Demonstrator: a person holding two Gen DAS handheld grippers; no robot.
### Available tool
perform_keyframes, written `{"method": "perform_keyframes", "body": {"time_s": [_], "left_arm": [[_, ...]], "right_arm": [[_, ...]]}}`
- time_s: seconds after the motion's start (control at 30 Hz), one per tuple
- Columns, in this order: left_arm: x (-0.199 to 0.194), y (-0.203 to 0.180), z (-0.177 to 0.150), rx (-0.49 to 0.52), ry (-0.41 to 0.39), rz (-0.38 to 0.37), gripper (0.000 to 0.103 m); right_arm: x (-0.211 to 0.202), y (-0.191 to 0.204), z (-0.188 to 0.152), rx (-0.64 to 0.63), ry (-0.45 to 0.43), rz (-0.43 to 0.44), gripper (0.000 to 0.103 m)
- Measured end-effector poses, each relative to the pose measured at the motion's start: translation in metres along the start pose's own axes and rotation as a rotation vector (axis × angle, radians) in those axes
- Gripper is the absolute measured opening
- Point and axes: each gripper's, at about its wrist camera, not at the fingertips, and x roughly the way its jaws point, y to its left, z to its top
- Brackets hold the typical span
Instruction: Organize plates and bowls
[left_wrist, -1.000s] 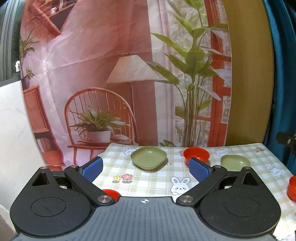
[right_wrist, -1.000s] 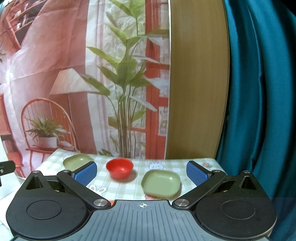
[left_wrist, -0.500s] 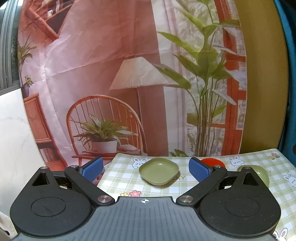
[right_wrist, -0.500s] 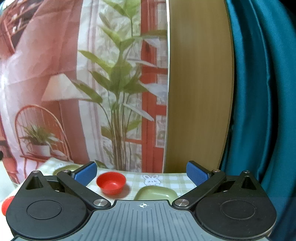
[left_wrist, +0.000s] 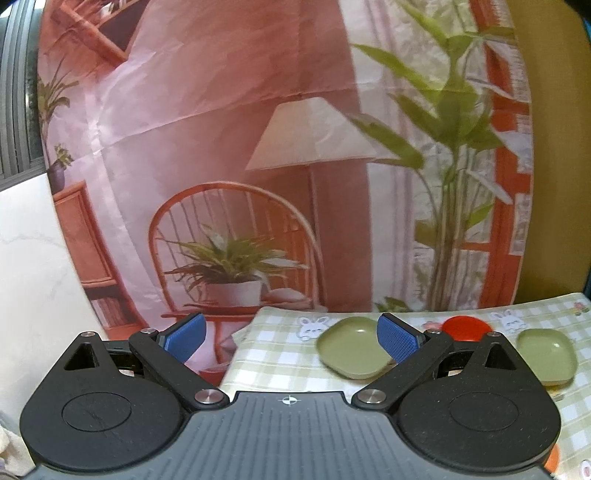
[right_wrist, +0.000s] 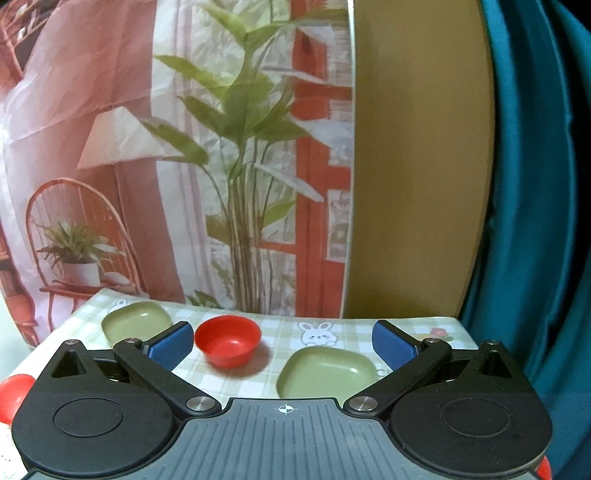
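Observation:
Two green square plates and a red bowl lie on the checked tablecloth. In the left wrist view one green plate (left_wrist: 351, 347) sits behind my right fingertip, the red bowl (left_wrist: 467, 328) and the second green plate (left_wrist: 546, 350) lie further right. My left gripper (left_wrist: 291, 338) is open and empty above the table's left edge. In the right wrist view the red bowl (right_wrist: 228, 340) lies centre-left, a green plate (right_wrist: 327, 371) ahead of it and another green plate (right_wrist: 135, 319) at the far left. My right gripper (right_wrist: 282, 345) is open and empty above them.
Another red bowl (right_wrist: 14, 391) shows at the left edge of the right wrist view. A printed backdrop (left_wrist: 258, 166) hangs behind the table, a wooden panel (right_wrist: 417, 166) and a teal curtain (right_wrist: 535, 184) stand to the right. The tablecloth (left_wrist: 280, 354) ends at the left.
The left gripper has swung left, so the plates and bowl shifted right in its view. The right gripper dipped and came back, now closer over the red bowl and plate.

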Motion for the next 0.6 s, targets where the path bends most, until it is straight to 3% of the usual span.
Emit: {"method": "perform_keyframes", "body": {"time_s": [0.2,0.3,0.6], "left_arm": [[0.021,0.045,0.005,-0.061,0.008,0.048,0.100],[0.032,0.061,0.004,-0.077,0.011,0.074,0.100],[0.082,0.086,-0.005,-0.125,0.046,0.055,0.100]], "right_arm": [[0.021,0.022,0.000,-0.006,0.006,0.105,0.103],[0.036,0.042,0.002,-0.029,0.017,0.116,0.103],[0.084,0.102,0.015,-0.072,0.037,0.173,0.103]]}}
